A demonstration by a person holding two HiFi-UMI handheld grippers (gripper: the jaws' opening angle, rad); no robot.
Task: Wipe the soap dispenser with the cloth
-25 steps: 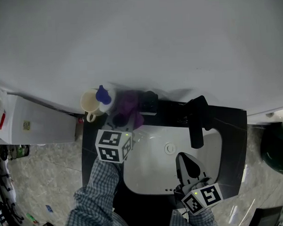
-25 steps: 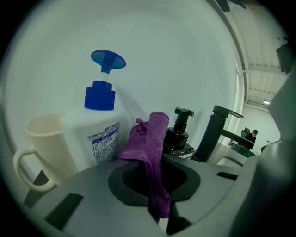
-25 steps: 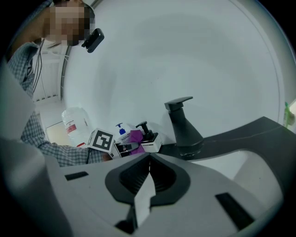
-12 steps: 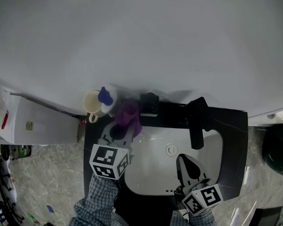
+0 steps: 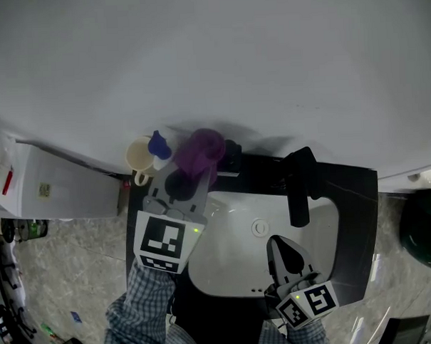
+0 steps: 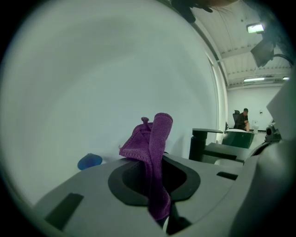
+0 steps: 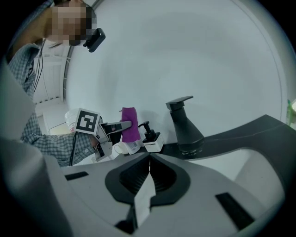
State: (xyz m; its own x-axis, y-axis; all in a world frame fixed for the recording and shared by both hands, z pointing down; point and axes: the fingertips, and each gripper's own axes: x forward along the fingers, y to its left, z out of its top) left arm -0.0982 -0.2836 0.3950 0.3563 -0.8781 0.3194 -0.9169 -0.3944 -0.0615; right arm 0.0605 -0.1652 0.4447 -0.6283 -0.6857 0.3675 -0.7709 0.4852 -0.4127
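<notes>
- My left gripper (image 5: 190,174) has its fingers pinching the purple cloth (image 6: 155,139), which stands up beyond them.
- The soap dispenser (image 7: 151,136) sits on the worktop (image 5: 348,190) just right of those fingers, and I see no contact between it and the cloth.
- My right gripper (image 7: 149,161) has its fingers pressed together on nothing.
- I judge the cloth is secured and the wiping itself is left to do.
</notes>
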